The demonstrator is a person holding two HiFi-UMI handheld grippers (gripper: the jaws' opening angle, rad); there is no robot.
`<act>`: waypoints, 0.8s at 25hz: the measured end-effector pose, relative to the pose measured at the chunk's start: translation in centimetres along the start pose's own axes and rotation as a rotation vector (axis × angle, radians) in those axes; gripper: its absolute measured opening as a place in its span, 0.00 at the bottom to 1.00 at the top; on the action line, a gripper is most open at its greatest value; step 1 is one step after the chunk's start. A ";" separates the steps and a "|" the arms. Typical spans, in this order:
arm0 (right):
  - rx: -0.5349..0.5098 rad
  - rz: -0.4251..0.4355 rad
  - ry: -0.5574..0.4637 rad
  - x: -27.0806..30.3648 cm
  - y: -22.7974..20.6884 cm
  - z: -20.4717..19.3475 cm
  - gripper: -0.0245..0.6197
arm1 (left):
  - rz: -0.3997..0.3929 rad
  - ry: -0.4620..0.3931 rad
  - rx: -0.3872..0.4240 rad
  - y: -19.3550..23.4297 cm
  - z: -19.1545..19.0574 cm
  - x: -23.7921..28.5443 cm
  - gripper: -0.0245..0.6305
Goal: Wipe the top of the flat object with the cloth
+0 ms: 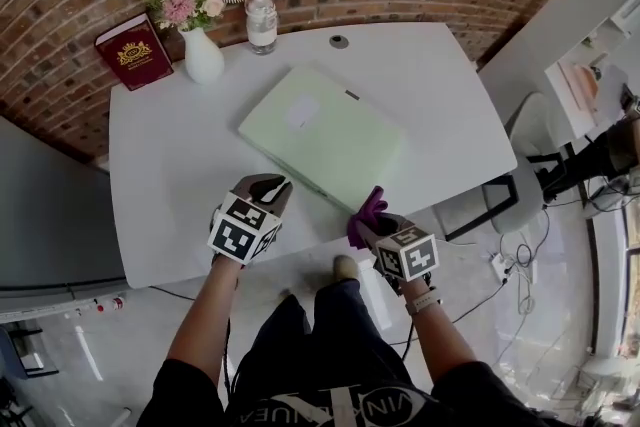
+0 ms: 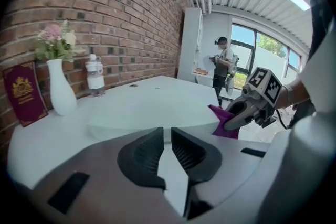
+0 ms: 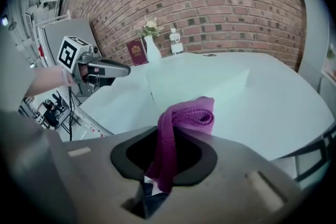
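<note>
A pale green flat object [image 1: 325, 135] lies on the white table [image 1: 170, 165], set at an angle. My right gripper [image 1: 372, 220] hovers at its near right corner, shut on a purple cloth [image 1: 367, 212]. In the right gripper view the cloth [image 3: 186, 115] loops up out of the jaws [image 3: 168, 152], with the flat object [image 3: 194, 81] just beyond. My left gripper [image 1: 270, 187] is over the table's near edge, left of the object, shut and empty. The left gripper view shows its jaws [image 2: 167, 136] nearly touching, the flat object [image 2: 152, 113] ahead, and the cloth [image 2: 223, 120] at the right.
A white vase of flowers [image 1: 203, 55], a dark red book [image 1: 134, 52] and a glass jar [image 1: 261, 23] stand along the table's far edge by the brick wall. A small round cap [image 1: 339, 41] sits in the tabletop. A person [image 2: 223, 60] stands far off by the windows.
</note>
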State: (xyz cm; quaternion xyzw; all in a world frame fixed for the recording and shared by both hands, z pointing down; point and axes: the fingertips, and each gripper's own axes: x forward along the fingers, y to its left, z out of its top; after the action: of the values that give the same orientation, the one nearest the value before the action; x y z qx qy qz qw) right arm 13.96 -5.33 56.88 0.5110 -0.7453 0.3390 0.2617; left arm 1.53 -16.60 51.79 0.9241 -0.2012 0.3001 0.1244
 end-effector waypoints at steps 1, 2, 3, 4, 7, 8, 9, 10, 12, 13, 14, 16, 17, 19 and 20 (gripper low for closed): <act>0.004 -0.015 0.002 0.0 0.1 0.0 0.14 | 0.031 0.002 -0.011 1.7 -0.4 -0.9 0.08; 0.019 -0.027 0.001 0.1 0.1 0.0 0.14 | 0.060 0.004 -0.022 3.2 -0.9 -1.8 0.08; 0.045 -0.036 -0.003 0.1 0.2 0.0 0.14 | 0.087 0.006 -0.033 4.7 -1.2 -2.5 0.08; 0.076 -0.044 -0.010 0.1 0.2 0.0 0.14 | 0.111 0.007 -0.042 6.1 -1.5 -3.0 0.08; 0.164 -0.070 -0.039 0.2 0.5 0.2 0.14 | 0.160 0.017 -0.059 9.9 -1.8 -3.3 0.09; 0.189 -0.077 -0.047 0.2 0.6 0.2 0.14 | 0.169 0.024 -0.062 10.9 -1.8 -3.1 0.11; 0.210 -0.085 -0.051 0.2 0.6 0.0 0.14 | 0.175 0.033 -0.064 11.8 -1.8 -2.7 0.21; 0.226 -0.090 -0.054 0.3 0.5 -0.1 0.14 | 0.181 0.043 -0.065 12.7 -1.6 -2.2 0.30; 0.246 -0.094 -0.061 0.4 0.3 0.1 0.14 | 0.187 0.060 -0.063 14.1 -1.3 -1.3 0.30; 0.252 -0.092 -0.060 0.4 0.3 0.2 0.14 | 0.181 0.069 -0.062 14.4 -1.3 -0.9 0.30; 0.255 -0.092 -0.054 0.3 0.5 0.1 0.14 | 0.170 0.079 -0.057 14.6 -1.4 -0.5 0.31; 0.253 -0.102 -0.036 0.3 0.4 -0.2 0.14 | 0.148 0.109 -0.036 15.1 -1.7 0.4 0.31; 0.249 -0.111 -0.032 0.4 0.3 -0.1 0.14 | 0.139 0.126 -0.023 15.5 -1.7 0.8 0.31; 0.241 -0.137 -0.030 0.5 0.2 0.1 0.14 | 0.113 0.160 0.003 16.2 -2.2 1.5 0.31; 0.245 -0.150 -0.030 0.6 0.3 0.1 0.14 | 0.097 0.176 0.016 16.3 -2.6 1.8 0.31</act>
State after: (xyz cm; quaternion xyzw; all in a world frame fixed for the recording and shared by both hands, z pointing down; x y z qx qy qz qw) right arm 13.49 -5.64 57.17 0.5984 -0.6620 0.3991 0.2108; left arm -5.79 -30.68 56.73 0.8842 -0.2318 0.3874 0.1197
